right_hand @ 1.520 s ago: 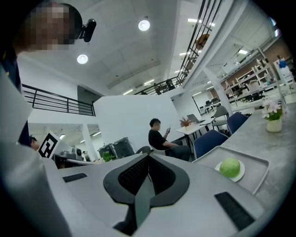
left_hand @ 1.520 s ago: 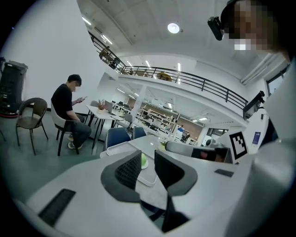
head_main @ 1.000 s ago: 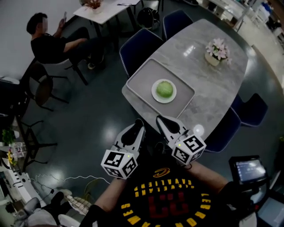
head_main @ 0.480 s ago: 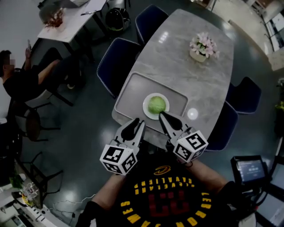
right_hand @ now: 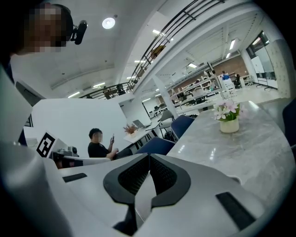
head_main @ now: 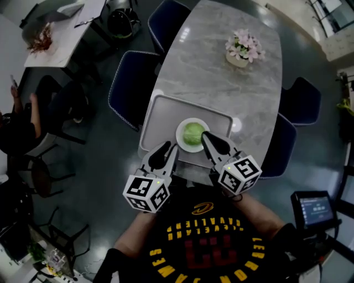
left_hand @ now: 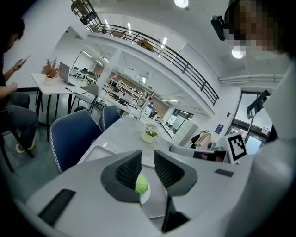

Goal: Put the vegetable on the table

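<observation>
We're in a big open-plan office, lounge corner. Centre stage is a long marble table [head_main: 210, 72] with a flower pot [head_main: 241, 48] on it and blue padded chairs [head_main: 130, 88] drawn up along both its long sides. Left of that table, in the head view, stands a white desk [head_main: 61, 27] carrying a laptop [left_hand: 63, 74], where a seated person [right_hand: 97, 146] looks at a phone. Beyond the table's far end run rows of shelving [left_hand: 122, 90]. A railed mezzanine [left_hand: 171, 58] crosses overhead, under round ceiling lights [left_hand: 181, 3].
</observation>
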The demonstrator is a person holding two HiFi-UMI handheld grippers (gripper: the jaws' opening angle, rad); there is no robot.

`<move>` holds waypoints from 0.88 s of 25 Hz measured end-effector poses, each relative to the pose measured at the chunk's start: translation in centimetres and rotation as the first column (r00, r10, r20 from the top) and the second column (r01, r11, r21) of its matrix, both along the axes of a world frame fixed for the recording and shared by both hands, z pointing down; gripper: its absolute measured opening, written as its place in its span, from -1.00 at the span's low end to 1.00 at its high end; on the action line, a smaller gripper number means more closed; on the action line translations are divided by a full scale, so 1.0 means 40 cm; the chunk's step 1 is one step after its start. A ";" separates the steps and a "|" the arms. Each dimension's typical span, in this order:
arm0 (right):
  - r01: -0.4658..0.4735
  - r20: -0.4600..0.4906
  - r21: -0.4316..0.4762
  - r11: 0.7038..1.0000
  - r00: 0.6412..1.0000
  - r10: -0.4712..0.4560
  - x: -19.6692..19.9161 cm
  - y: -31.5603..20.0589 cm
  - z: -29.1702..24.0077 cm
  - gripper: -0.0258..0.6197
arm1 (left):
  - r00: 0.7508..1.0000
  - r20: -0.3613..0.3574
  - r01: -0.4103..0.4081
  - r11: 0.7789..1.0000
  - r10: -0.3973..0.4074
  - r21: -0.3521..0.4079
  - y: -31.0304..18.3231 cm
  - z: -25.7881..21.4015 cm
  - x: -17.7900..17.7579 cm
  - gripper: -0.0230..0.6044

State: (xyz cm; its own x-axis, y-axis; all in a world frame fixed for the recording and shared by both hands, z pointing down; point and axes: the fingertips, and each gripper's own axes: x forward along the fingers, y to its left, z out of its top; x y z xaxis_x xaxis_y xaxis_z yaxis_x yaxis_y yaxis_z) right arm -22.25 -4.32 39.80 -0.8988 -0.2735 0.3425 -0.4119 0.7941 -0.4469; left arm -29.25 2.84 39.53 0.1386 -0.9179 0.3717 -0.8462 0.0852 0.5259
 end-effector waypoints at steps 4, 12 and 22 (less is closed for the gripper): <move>-0.074 -0.074 -0.033 0.997 0.995 0.071 0.039 -0.041 0.072 -0.91 | 0.999 -0.021 -0.024 0.999 0.023 -0.039 -0.027 0.055 -0.018 -0.64; -0.201 -0.217 -0.156 0.967 0.962 0.165 0.169 -0.053 0.263 -0.74 | 0.991 -0.129 -0.068 0.972 0.039 -0.227 -0.039 0.240 -0.006 -0.64; -0.186 -0.288 -0.348 0.919 0.954 0.084 0.220 -0.079 0.497 -0.74 | 0.988 -0.152 -0.084 0.892 0.018 -0.444 -0.087 0.468 0.024 -0.64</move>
